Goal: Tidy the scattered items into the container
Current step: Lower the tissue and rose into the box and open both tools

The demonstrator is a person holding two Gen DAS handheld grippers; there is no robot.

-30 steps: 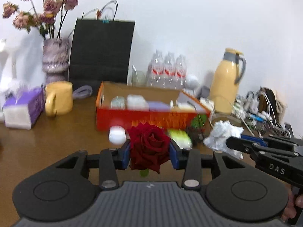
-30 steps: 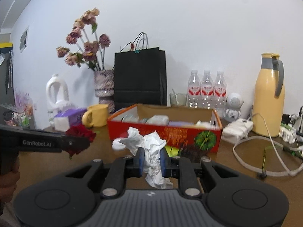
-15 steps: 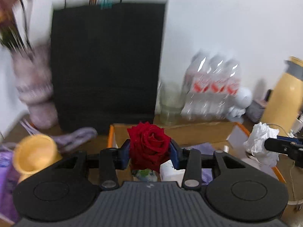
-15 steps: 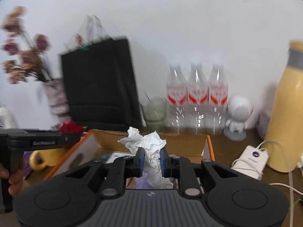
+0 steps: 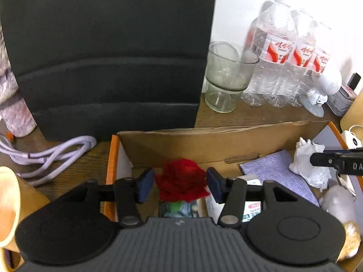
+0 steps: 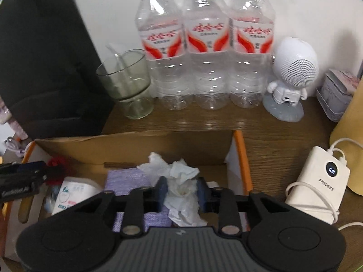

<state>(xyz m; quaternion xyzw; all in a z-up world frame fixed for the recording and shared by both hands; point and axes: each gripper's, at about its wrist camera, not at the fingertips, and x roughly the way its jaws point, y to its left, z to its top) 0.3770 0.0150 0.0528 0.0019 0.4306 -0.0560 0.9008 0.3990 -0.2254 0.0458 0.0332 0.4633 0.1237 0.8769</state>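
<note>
Behind box [image 6: 240,156], speaker [image 6: 292,77] fully visible only from right tongs [image 6: 181,195]

Black ribbed grippers — blue-padded jaws, silver pivot screws [image 5: 129,220]

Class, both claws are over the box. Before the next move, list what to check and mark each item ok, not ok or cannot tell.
1. Left claw open, gaps beside the rose: ok.
2. Rose over the box: ok.
3. Rose resting on the contents: cannot tell.
4. Right claw released the crumpled tissue: not ok, pads touch it.
5. Tissue over the box: ok.
</note>
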